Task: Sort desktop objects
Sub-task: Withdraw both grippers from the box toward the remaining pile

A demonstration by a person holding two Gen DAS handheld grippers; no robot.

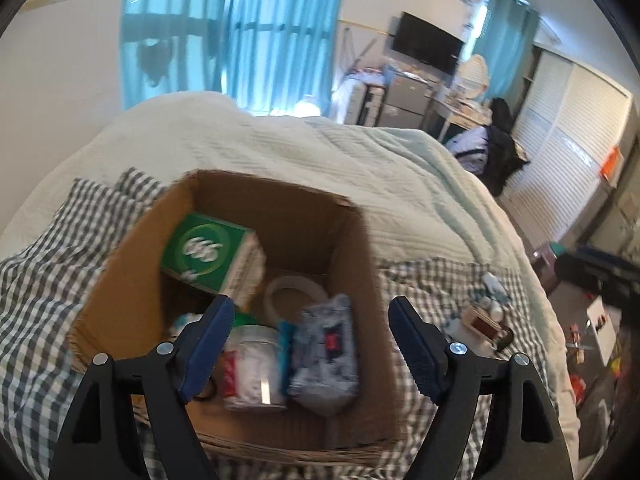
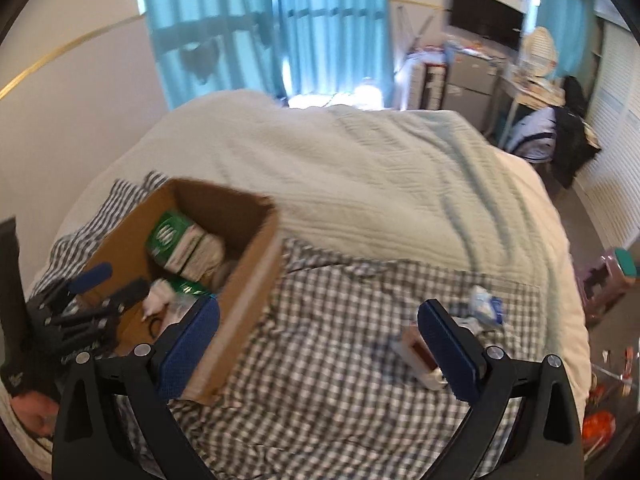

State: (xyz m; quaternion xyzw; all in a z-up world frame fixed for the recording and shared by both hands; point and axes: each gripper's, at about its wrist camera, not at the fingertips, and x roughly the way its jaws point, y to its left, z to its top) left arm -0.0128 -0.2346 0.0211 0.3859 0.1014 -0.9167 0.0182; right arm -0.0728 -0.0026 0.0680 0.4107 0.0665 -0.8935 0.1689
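Left wrist view: my left gripper (image 1: 312,344) hangs over the open cardboard box (image 1: 132,276) with its jaws spread wide and nothing between the blue pads (image 1: 208,344). Inside the box I see a green-topped tissue pack (image 1: 208,252) leaning against the far left wall, a white tape roll (image 1: 294,292) near the middle, a clear jar with white contents (image 1: 254,364) at the near side, and a patterned soft pouch (image 1: 324,356) just right of the jar, touching it. The box sits on a checked cloth (image 1: 36,300) spread over a pale quilt (image 1: 320,160).

On the cloth right of the box lies a small cluster of items (image 1: 486,316); motion blur keeps me from naming them all.

In the right wrist view, my right gripper (image 2: 320,348) hovers above the checked cloth, its jaws spread too and holding nothing. A small box with a brown face (image 2: 418,356) lies just beside the right pad (image 2: 448,352), and a white and blue wrapper (image 2: 486,304) lies a little farther off. The cardboard box is at the left, with the left gripper above its near end.
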